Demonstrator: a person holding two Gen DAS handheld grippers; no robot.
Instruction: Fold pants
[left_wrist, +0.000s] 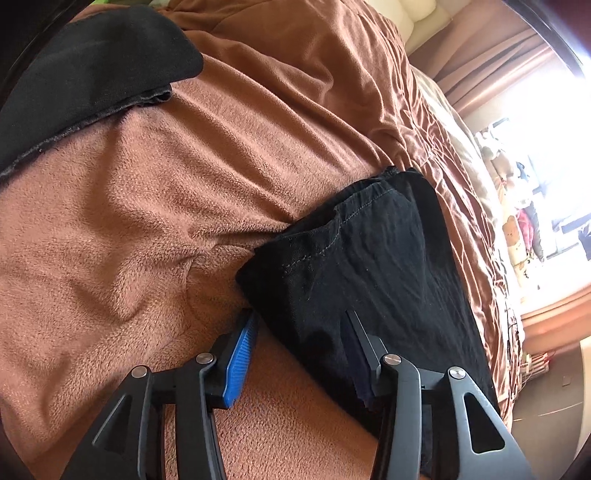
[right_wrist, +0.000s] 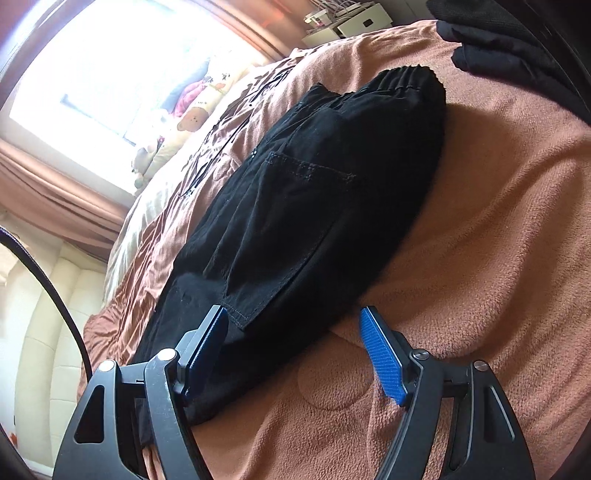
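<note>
Folded black pants lie on the brown blanket; no label is readable. Left gripper and right gripper fingers spread open, straddling the pants' edges.

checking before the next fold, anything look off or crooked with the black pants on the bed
Nothing damaged or spilled. The black pants lie folded on the brown blanket, elastic waistband slightly puckered. Both the left gripper and right gripper are open at the near edge.
</note>
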